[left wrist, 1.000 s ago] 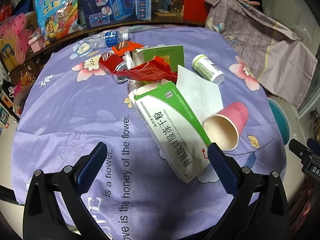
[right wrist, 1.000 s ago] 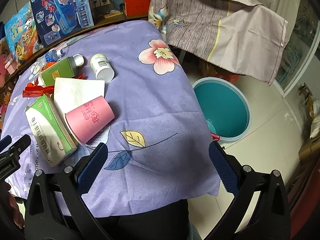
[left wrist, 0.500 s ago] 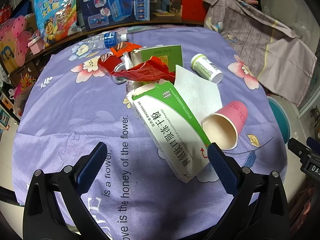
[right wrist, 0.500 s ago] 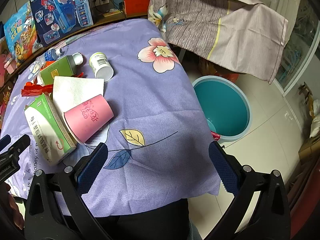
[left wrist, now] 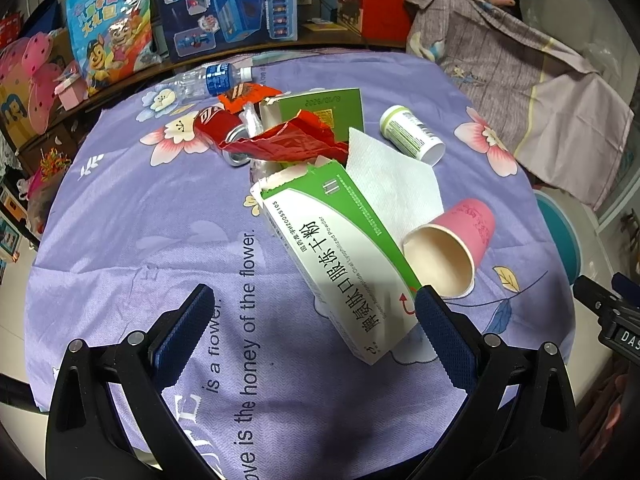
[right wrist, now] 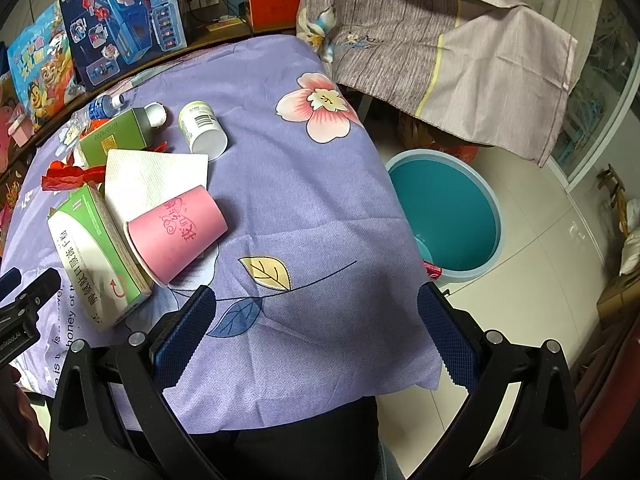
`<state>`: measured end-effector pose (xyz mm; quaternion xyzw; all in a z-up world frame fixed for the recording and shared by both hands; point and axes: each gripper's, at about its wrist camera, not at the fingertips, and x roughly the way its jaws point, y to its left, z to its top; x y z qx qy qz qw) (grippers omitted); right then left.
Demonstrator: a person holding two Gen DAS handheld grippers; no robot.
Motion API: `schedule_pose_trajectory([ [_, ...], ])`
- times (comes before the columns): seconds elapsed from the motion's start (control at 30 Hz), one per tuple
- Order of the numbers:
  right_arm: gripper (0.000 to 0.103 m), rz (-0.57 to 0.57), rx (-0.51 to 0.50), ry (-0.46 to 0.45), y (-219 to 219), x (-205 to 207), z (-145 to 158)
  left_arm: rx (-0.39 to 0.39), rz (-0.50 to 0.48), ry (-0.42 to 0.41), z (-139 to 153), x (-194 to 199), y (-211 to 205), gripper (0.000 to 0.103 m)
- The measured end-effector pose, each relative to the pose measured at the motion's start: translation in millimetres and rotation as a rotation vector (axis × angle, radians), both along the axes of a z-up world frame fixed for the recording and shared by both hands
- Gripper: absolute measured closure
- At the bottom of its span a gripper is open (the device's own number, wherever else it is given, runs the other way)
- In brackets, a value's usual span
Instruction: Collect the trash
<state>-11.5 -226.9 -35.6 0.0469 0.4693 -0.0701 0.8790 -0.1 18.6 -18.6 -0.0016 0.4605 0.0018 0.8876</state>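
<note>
Trash lies in a loose heap on a round table under a purple cloth (left wrist: 120,216). Nearest the person is a green and white box (left wrist: 340,256), lying flat with its long axis running from the heap's middle toward the table's near edge. A pink cup (left wrist: 448,248) lies on its side touching the box's right flank, mouth toward the person. A white napkin (left wrist: 392,184) is tucked partly under both. Farther back lie a red wrapper (left wrist: 288,140), a red can (left wrist: 218,128), a green carton (left wrist: 320,108), a white pill bottle (left wrist: 412,134) and a clear water bottle (left wrist: 204,80).

The left gripper (left wrist: 310,322) hovers above the near edge, jaws wide apart and holding nothing; the box's near end lies just ahead, close to its right finger. The right gripper (right wrist: 316,330) is likewise wide apart and empty, over bare cloth, with the cup and box ahead to its left.

A teal bin (right wrist: 444,208) stands on the floor just beside the table, to the right.

The left gripper looks nearer the box; the right is nearer the cup and bin. Nothing appears collected yet.
</note>
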Motion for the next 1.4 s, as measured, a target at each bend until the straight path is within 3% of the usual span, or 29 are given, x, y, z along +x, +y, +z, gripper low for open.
schedule_pose_trajectory([
  [0.4, 0.006, -0.002, 0.009, 0.014, -0.1, 0.7, -4.3, 0.002, -0.01, 0.015, -5.1, -0.3, -4.1, 0.003],
  [0.7, 0.006, -0.023, 0.041, 0.049, -11.2, 6.5, -17.8, -0.082, 0.023, 0.115, -22.5, 17.0, 2.8, 0.003],
  [1.1, 0.006, -0.075, 0.131, 0.096, -43.8, 13.4, -43.7, 0.001, 0.028, 0.147, -34.8, 50.8, -39.6, 0.003],
  [1.4, 0.006, -0.081, 0.145, 0.14, -45.2, 21.4, -60.2, 0.042, 0.041, 0.201, -61.0, 65.7, -44.1, 0.003],
])
